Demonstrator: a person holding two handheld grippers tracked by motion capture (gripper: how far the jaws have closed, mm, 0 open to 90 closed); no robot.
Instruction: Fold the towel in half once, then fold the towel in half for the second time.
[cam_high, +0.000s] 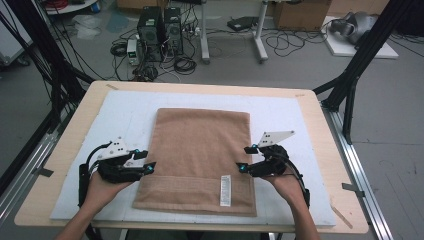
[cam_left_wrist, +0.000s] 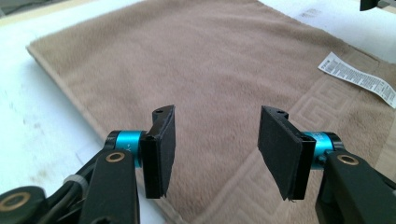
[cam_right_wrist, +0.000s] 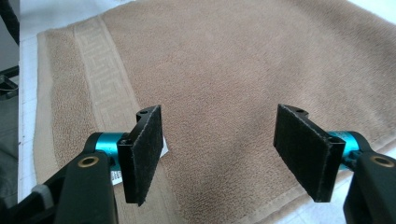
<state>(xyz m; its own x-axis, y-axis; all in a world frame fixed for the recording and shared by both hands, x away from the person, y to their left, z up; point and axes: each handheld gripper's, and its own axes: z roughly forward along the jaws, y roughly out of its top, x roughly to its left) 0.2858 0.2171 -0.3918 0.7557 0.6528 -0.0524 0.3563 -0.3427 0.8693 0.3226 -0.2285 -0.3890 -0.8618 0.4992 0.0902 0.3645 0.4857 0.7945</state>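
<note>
Holding 2 grippers wide open and empty, we have the left gripper (cam_high: 146, 161) and right gripper (cam_high: 244, 159) over opposite edges of the brown towel (cam_high: 200, 150) between them.

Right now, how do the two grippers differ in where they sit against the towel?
The left gripper is at the towel's left edge, the right gripper at its right edge. The white label lies nearer the right gripper than the left gripper. Both are open, holding nothing.

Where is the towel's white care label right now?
In the high view, the label lies on the towel in its near border band, toward the right, just below the right gripper.
</note>
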